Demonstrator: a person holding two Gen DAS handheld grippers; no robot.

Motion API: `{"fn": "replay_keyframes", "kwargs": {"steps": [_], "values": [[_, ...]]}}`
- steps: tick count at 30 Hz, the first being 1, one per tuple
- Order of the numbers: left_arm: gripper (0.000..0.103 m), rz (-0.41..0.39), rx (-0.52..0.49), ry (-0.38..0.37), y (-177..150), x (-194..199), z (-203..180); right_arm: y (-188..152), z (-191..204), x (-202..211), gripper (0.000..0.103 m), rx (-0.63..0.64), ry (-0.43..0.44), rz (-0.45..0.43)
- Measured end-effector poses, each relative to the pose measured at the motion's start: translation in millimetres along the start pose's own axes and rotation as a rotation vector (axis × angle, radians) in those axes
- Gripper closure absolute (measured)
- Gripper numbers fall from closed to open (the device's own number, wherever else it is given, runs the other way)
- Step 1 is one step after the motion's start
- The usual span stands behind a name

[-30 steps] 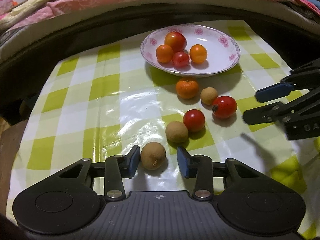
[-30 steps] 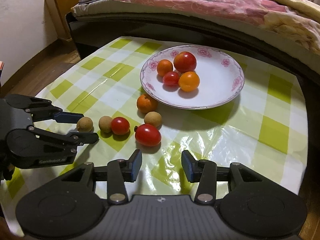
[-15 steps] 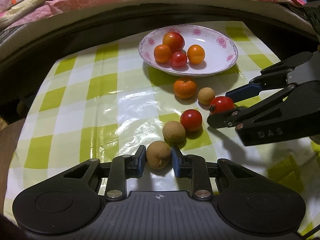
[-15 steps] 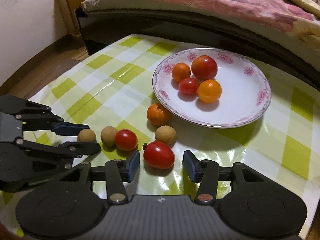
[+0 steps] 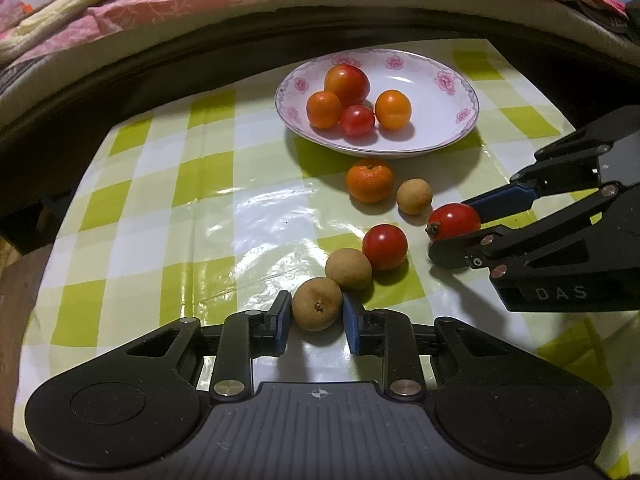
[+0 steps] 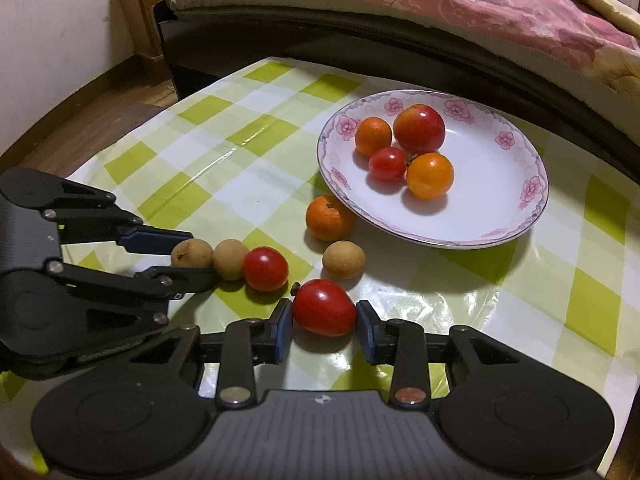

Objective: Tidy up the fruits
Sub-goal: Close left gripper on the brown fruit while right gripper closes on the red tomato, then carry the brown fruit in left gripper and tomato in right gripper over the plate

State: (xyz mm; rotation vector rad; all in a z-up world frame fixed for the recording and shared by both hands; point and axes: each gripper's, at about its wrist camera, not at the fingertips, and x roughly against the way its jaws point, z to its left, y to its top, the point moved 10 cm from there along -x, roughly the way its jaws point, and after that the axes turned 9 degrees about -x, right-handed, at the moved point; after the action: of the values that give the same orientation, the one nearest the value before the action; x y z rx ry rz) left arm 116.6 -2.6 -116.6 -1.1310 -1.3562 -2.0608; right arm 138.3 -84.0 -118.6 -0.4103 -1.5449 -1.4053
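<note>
Since a second ago both grippers have closed in on fruit on the checked tablecloth [image 5: 168, 208]. Left gripper [image 5: 316, 316] now clamps its blue pads on the near brown longan [image 5: 317, 309], with a second longan [image 5: 348, 268] just behind it. Right gripper [image 6: 324, 322] has a red tomato [image 6: 323, 307] between its jaws, which are closing and look to touch both sides. Farther back, the flowered plate [image 6: 500, 184] holds two tomatoes and two oranges; a tangerine [image 6: 330, 218] lies beside its rim.
</note>
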Motion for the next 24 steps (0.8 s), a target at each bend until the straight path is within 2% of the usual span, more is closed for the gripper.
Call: {"fn": "replay_keyframes", "kwargs": {"steps": [6,24], "values": [[0.069,0.014,0.014,-0.013,1,0,1,0,-4,2,0.066,-0.028,0.001,0.004],[0.069,-0.025,0.044,-0.044,21,9,-3,9,-8,16,0.066,-0.073,0.010,-0.026]]}}
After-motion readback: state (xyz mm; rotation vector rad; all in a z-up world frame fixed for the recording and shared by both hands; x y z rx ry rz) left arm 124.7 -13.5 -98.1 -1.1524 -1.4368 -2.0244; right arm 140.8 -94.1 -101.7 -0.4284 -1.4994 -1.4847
